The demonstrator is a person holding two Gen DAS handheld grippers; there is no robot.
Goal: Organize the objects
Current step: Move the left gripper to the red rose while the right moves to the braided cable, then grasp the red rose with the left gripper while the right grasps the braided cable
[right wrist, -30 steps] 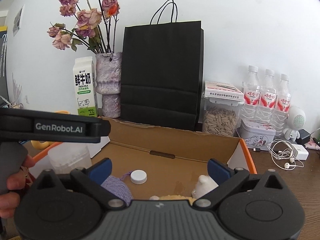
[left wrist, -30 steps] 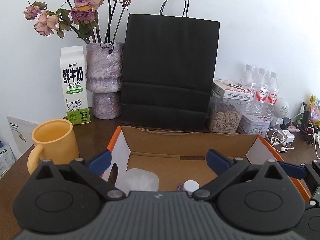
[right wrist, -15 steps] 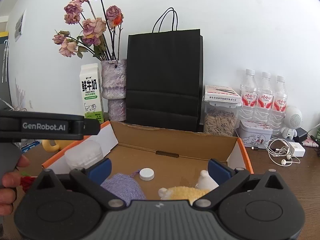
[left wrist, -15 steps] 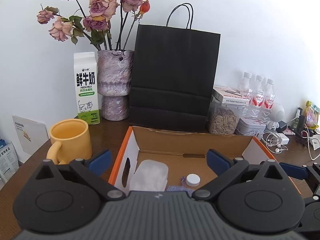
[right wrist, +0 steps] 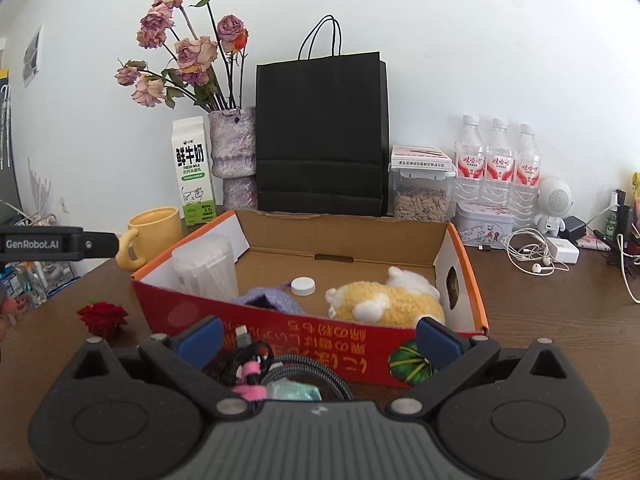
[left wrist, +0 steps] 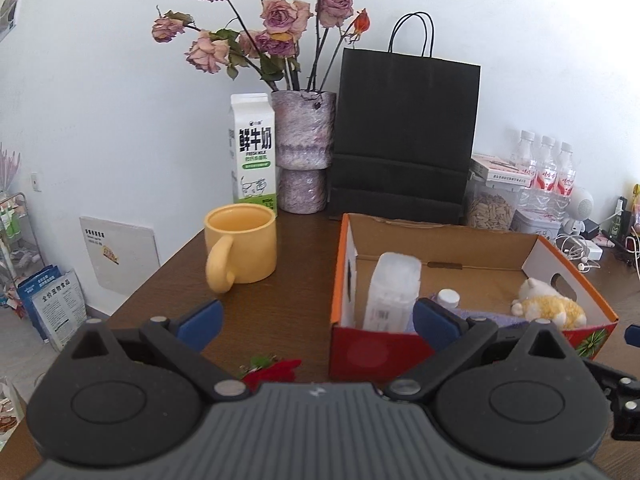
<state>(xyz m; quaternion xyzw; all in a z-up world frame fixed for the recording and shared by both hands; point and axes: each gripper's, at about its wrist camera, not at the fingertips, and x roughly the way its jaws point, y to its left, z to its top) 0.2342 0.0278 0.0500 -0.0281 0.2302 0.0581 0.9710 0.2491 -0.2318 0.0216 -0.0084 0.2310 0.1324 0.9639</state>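
An open cardboard box with a red front wall sits on the brown table. It holds a clear plastic container, a purple knit pouch, a white cap and a yellow plush toy. The box and plush also show in the left wrist view. A red fabric flower lies on the table left of the box. A coiled cable with a pink tie lies in front of the box. My left gripper and right gripper are both open and empty.
A yellow mug, a milk carton, a vase of dried roses and a black paper bag stand behind. Water bottles, a seed jar, a tin and earphones are at the right.
Both grippers have pulled back and away from the box. The box's red front, the red flower and the cable have come into view.
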